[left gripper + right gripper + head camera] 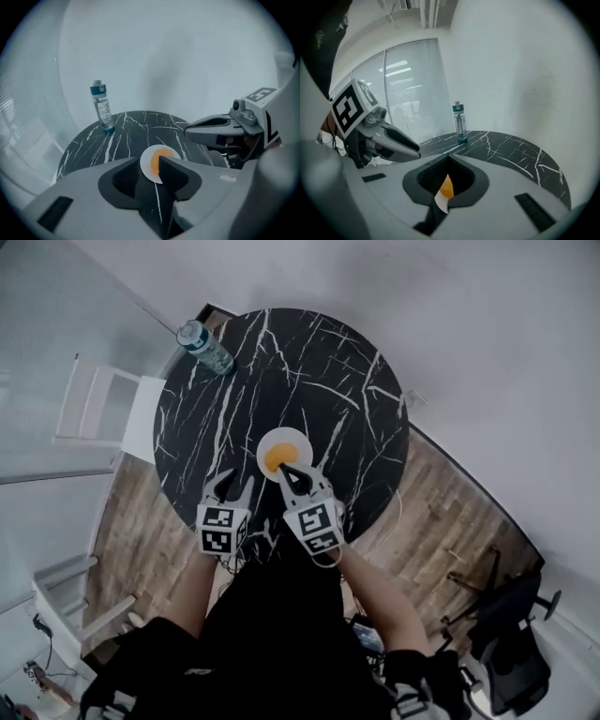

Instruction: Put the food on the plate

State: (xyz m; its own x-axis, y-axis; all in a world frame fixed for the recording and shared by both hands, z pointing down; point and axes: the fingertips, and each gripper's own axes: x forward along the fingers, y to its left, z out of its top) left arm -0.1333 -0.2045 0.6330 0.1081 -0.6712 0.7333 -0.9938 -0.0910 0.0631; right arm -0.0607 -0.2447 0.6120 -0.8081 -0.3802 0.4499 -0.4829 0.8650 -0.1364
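- The left gripper [234, 482] is held over the near part of the table [281, 362], just left of the plate [292, 436]. Its jaws are set partly apart. Only bare tabletop is seen between them, and nothing is gripped.
- The right gripper [286, 468] is held just beside the left one, with its tips over the plate's near rim. Its jaws are drawn together at the tips and nothing is clamped between them. The tips appear to hang just above the food, though contact cannot be ruled out from these angles.
- The food [278, 457], a round orange piece, is seen lying on the plate.
- The plate is set nearer the table's near edge than its far edge.
- A bottle [204, 346] is stood upright at the far left edge, well apart from the plate.
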